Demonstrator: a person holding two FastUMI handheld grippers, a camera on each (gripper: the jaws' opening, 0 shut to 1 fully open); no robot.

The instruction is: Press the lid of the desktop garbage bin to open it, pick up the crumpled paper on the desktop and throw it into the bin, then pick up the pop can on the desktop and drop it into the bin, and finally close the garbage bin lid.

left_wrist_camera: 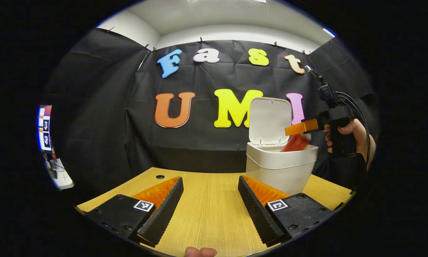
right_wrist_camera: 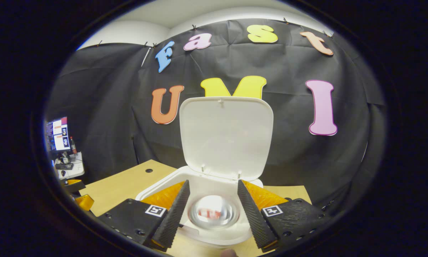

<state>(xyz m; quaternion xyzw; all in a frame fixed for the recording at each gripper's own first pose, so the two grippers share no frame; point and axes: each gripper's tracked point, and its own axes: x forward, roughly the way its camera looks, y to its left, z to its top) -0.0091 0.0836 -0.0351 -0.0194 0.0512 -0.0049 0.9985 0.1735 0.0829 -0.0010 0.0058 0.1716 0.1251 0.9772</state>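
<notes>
L gripper (left_wrist_camera: 210, 180) apart, idle over desk (left_wrist_camera: 210, 210). R gripper (right_wrist_camera: 213, 185) apart; can (left_wrist_camera: 296, 142) tilted at bin (left_wrist_camera: 282, 157), desk's right edge. May clip rim, bounce out.

The right tool (right_wrist_camera: 213, 214) is seen above the near rim of the white garbage bin (right_wrist_camera: 153, 191), its two fingers spread apart with nothing pressed between them. Between the fingers, the pop can (right_wrist_camera: 214, 213) is seen blurred, at the bin's mouth. The lid (right_wrist_camera: 226, 137) is stood upright at the far side. The bin is set on the wooden counter (right_wrist_camera: 128, 185). A monitor (right_wrist_camera: 58, 137) is seen far left.
</notes>
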